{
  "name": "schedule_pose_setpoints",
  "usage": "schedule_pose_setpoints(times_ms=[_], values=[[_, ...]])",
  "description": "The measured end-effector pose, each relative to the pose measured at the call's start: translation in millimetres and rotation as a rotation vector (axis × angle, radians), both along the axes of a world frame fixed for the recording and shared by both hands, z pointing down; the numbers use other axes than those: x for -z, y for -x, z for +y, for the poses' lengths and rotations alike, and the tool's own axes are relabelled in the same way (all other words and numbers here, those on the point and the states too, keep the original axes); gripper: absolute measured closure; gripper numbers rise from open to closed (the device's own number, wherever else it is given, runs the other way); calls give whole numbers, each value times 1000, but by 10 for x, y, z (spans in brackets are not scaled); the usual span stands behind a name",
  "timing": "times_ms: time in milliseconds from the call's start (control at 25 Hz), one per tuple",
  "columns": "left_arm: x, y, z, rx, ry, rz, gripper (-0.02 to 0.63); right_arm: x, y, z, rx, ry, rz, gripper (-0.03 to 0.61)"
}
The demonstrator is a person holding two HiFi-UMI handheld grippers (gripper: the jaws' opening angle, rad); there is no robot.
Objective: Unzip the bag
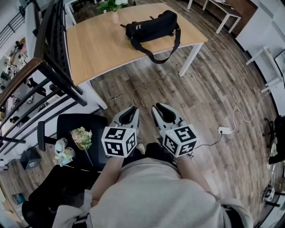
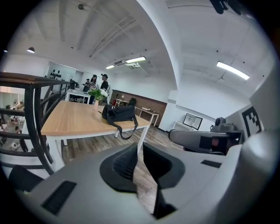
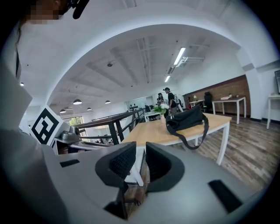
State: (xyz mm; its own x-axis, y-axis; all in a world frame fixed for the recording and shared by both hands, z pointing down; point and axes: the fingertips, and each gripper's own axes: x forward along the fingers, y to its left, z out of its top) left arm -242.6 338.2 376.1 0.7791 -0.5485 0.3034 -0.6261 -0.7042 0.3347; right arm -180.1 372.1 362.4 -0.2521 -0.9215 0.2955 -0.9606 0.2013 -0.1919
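1. Nearest: left gripper pressed together, empty; right gripper spread, empty.
2. Black bag on table, well ahead of both, untouched.
3. Approach step; next likely needs closing in, steadying bag, pinching zip pull.

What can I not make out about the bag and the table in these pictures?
- Whether the bag is zipped shut: too far and small in every view.
- The plant behind it: cut off by the head view's top edge.
- The table's left edge: partly behind the railing in the head view.
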Motion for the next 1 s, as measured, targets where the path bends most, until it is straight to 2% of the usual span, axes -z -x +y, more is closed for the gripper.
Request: schedule_pose_setpoints(times_ms=[80,200,400,560,1000], values=[[-23,10,10,-2,9,-6,579,-37,23,28,-7,15,-8,497],[-55,9,13,-3,25,-6,506,-72,1,37,-19,24,-3,494],[-112,-27,-44,-14,40,0,506,-105,-161,-26,-62,24,-11,499],[-159,-76,-207,-4,44,8,508,-177,-226,-182,-46,30,-23,499],[-93,-477,-1165,61,-1,4,508,-143,-791,-1151,-9,3,-14,499]])
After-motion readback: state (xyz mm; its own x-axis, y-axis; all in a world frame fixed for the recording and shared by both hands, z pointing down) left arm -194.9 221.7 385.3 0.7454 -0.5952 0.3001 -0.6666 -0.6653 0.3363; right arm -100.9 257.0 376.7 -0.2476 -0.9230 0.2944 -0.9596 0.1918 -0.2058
